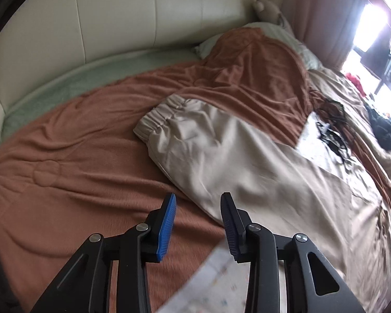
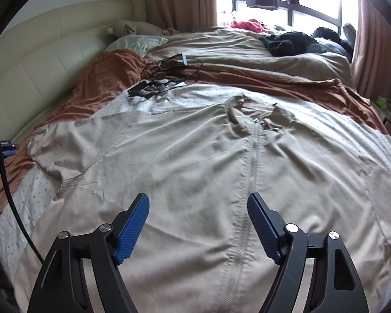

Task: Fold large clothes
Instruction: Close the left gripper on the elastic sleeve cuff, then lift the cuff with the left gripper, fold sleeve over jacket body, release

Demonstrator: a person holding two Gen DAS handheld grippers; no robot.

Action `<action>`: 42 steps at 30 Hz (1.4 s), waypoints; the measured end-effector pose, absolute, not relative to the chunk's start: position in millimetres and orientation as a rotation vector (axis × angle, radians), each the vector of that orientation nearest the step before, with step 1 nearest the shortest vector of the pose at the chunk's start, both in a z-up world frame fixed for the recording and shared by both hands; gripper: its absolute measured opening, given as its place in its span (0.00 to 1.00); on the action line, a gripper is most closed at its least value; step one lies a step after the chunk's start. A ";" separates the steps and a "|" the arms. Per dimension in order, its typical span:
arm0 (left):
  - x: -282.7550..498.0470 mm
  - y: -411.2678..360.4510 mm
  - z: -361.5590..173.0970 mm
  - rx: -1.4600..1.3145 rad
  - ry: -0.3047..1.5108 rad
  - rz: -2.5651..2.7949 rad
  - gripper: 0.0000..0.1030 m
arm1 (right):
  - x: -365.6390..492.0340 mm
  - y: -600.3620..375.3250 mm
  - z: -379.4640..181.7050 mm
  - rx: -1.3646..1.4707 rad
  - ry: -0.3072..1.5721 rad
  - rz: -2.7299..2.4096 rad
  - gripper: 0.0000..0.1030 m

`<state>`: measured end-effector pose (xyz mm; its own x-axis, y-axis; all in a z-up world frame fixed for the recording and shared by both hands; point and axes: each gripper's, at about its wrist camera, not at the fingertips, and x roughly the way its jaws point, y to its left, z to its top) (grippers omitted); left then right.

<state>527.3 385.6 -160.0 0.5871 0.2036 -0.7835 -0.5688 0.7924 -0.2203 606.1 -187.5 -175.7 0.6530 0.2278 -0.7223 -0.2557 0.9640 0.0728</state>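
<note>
A large beige zip jacket [image 2: 195, 161] lies spread face up on the bed, its zipper [image 2: 251, 161] running down the middle. One sleeve [image 1: 208, 140] stretches out over the rust blanket, ending in an elastic cuff [image 1: 156, 120]. My left gripper [image 1: 198, 200] hovers just short of that sleeve's lower edge, jaws partly apart and empty. My right gripper [image 2: 198, 200] hangs above the jacket's lower front, left of the zipper, jaws wide with nothing between them. The other hand-held gripper [image 2: 6, 147] shows at the far left edge of the right wrist view.
A rust blanket [image 1: 78, 161] covers the bed beside a cream padded headboard [image 1: 117, 18]. Black cables [image 2: 164, 78] lie past the jacket's collar. A patterned white sheet [image 2: 31, 198] lies under the jacket. Dark and red clothes [image 2: 294, 40] pile near the window, with curtains either side.
</note>
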 end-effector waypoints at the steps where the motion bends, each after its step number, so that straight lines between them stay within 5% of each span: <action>1: 532.6 391.2 -164.6 -0.492 0.834 0.476 0.36 | 610.4 -183.4 -178.7 -0.036 0.823 0.280 0.67; 13: 579.6 447.1 -218.3 -0.568 0.907 0.543 0.36 | 655.8 -131.1 -218.8 -0.058 0.916 0.295 0.51; 15: 580.1 451.6 -211.8 -0.573 0.877 0.557 0.06 | 660.8 -121.7 -223.7 -0.058 0.931 0.310 0.44; 16: 580.1 453.0 -208.9 -0.579 0.870 0.556 0.06 | 663.9 -115.7 -226.4 -0.052 0.945 0.320 0.38; 26: 572.0 418.4 -96.1 -0.473 0.683 0.426 0.03 | 678.2 -34.2 -251.2 0.046 1.062 0.506 0.16; 42: 559.9 292.6 61.8 -0.362 0.524 0.117 0.03 | 669.0 54.2 -290.3 0.231 1.186 0.640 0.08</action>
